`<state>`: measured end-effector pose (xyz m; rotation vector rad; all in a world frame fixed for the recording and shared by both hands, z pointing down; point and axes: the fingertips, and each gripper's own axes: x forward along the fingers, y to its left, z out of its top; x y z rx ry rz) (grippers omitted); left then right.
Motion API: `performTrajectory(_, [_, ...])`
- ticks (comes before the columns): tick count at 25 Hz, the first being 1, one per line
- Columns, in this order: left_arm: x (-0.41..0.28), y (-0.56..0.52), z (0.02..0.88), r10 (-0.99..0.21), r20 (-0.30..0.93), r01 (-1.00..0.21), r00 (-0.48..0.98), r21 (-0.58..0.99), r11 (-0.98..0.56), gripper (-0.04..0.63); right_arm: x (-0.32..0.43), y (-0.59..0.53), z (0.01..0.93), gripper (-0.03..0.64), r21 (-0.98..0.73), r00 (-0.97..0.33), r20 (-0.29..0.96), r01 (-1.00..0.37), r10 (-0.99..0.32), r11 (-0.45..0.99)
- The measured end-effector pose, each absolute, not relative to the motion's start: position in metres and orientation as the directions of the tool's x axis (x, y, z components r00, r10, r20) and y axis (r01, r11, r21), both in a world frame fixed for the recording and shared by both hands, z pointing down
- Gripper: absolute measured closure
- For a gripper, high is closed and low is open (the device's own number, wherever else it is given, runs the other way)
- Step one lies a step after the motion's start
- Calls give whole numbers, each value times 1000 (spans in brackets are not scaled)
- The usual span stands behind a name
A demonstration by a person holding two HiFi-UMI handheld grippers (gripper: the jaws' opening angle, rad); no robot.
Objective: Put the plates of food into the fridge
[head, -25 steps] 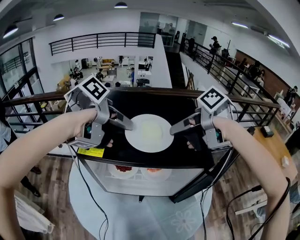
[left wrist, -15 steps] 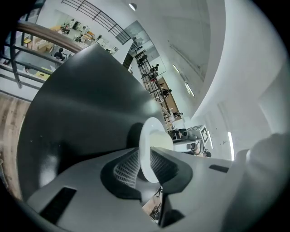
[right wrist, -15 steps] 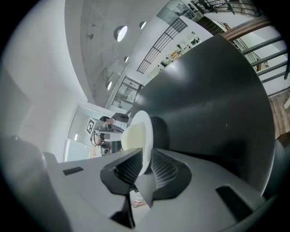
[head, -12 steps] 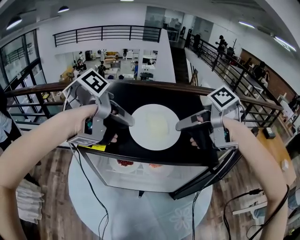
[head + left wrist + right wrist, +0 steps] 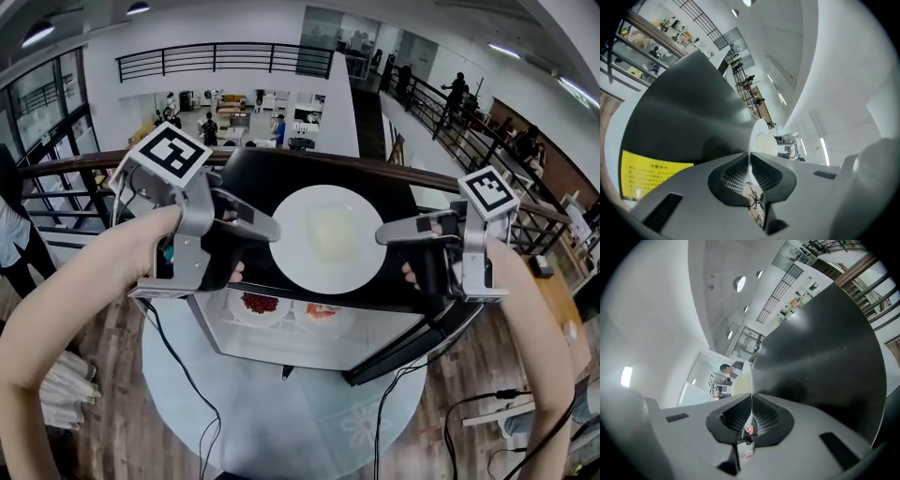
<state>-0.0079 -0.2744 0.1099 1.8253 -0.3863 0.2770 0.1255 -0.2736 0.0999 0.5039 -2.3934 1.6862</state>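
We hold the white plate (image 5: 302, 262) of pale food (image 5: 333, 232) over the fridge (image 5: 253, 178). The left gripper (image 5: 274, 231) and right gripper (image 5: 381, 236) have just been closing, and their jaws now clamp opposite rims (other plates (image 5: 261, 306) sit behind the glass).

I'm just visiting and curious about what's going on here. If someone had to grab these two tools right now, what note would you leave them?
The left gripper: its jaws have just been closing and are now shut on the left rim of the white plate.
The right gripper: likewise just closed, on the right rim.
The plate carries a pale food slice and is held by both over the fridge's black top.
Done: two plates of red food already sit inside the fridge.
Left: put this plate inside the fridge too.
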Motion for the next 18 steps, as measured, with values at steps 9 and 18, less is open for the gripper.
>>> performTrajectory(9, [-46,-152,102,-121,215,-244,969,914,-324,576,83,-152,95,596,-854,-950,258,-309,-176,418])
performTrajectory(18, [-60,-68,161,-111,199,-224,974,923,-312,577,66,-73,151,595,-823,-944,256,-327,-209,465])
